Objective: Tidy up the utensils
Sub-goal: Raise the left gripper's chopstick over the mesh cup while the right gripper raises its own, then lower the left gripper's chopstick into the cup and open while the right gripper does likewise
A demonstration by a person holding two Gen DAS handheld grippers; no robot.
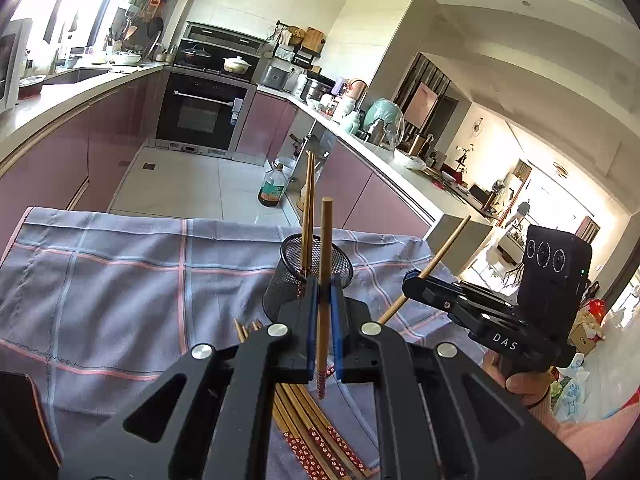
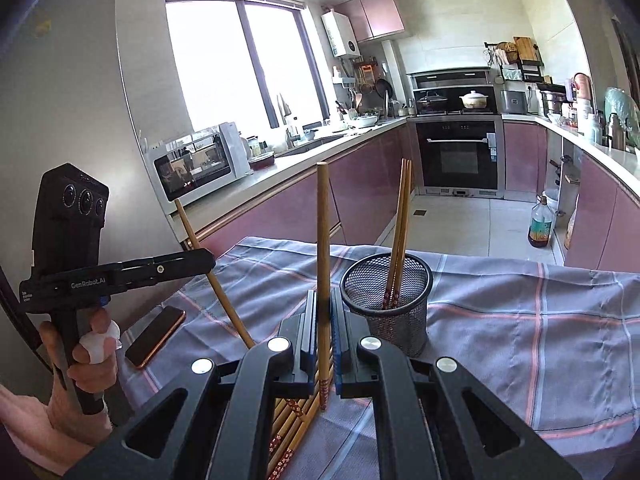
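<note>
Orange-edged phone (image 2: 155,336) in right wrist view only, mesh cup (image 2: 387,280) in both

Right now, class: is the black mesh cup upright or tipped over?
Upright. The mesh cup stands on the checked cloth with its round rim on top, and two chopsticks stand inside, leaning on its wall.

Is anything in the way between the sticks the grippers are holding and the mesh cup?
Nothing visible. The left gripper and right gripper each hold a chopstick near the mesh cup, whose open top holds only two chopsticks.

Two chopsticks (image 2: 400,236) in cup (image 2: 386,276), two gripped
</note>
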